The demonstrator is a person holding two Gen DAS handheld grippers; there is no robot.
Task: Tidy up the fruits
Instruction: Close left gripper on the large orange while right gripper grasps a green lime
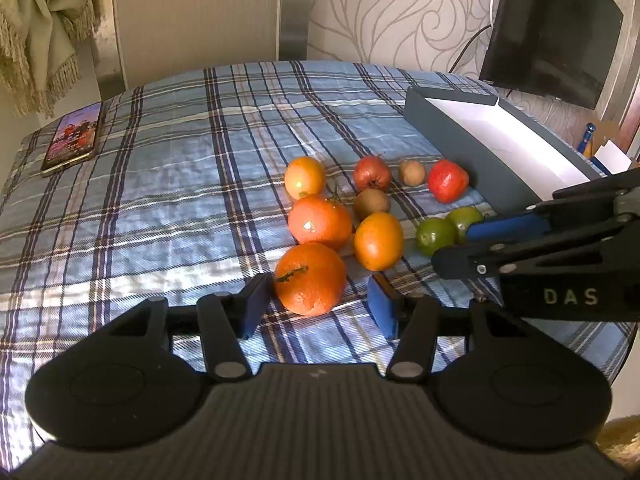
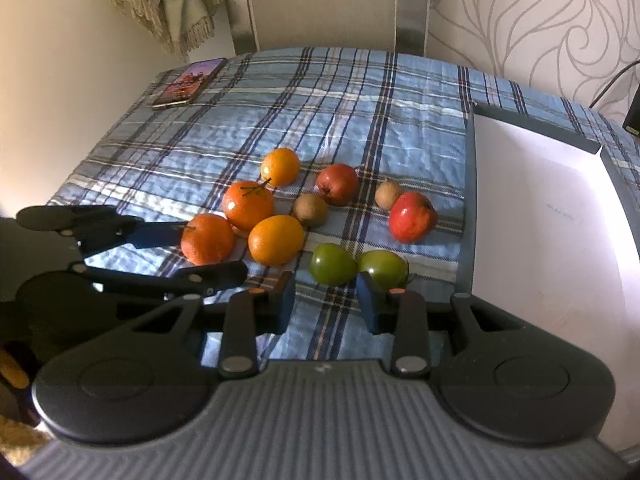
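Left tool [image 1: 320, 300] I have half-closed around nearest orange [image 1: 310, 279], right pad clear; right tool [image 2: 326, 300] open before green fruit [image 2: 333, 264], box [image 2: 540, 208] at table's right edge.

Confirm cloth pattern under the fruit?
Blue plaid cloth with navy, white and tan stripes; clearest in the right wrist view.

Grey box [image 2: 470, 200] cut by right edge; printing inside illegible
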